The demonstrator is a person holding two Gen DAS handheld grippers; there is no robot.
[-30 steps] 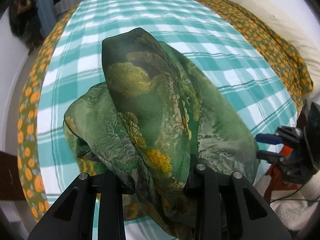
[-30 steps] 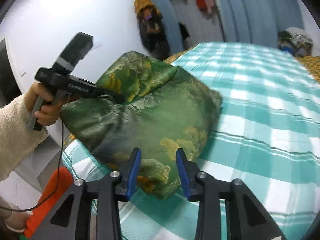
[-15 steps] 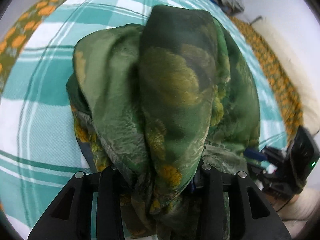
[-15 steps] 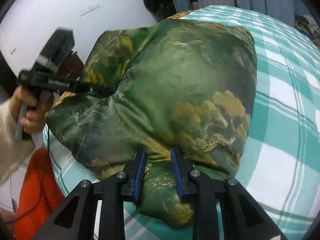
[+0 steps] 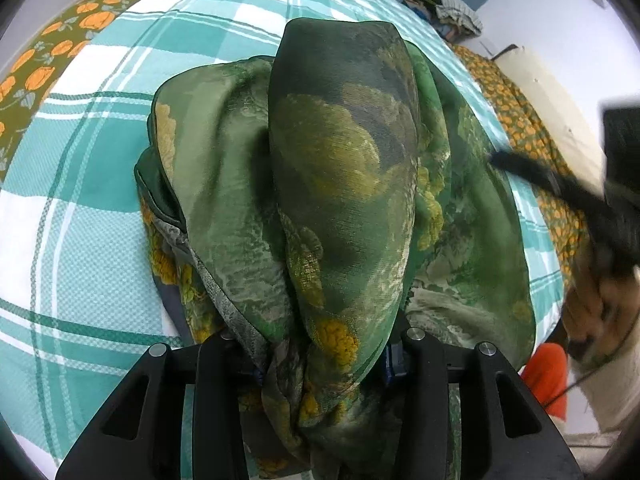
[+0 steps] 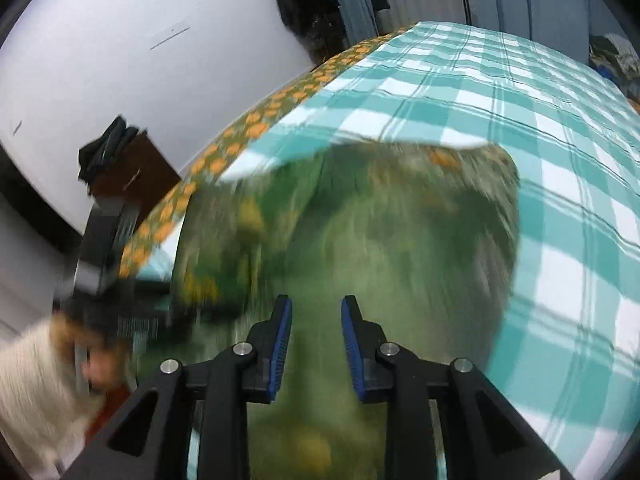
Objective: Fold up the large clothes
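Left gripper (image 5: 320, 364) fingertips hidden under draped green cloth (image 5: 344, 184). Right-wrist view motion-blurred: cloth pattern unreadable. Right gripper (image 5: 568, 192) smeared at frame's right edge; its grip indeterminate there.

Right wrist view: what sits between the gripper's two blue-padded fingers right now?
In the right wrist view, blurred green garment fills the gap behind the right gripper; its fingers are spread apart, and no fold looks pinched between them.

Garment (image 5: 344, 184) apparently bunched on bedspread (image 5: 80, 216)
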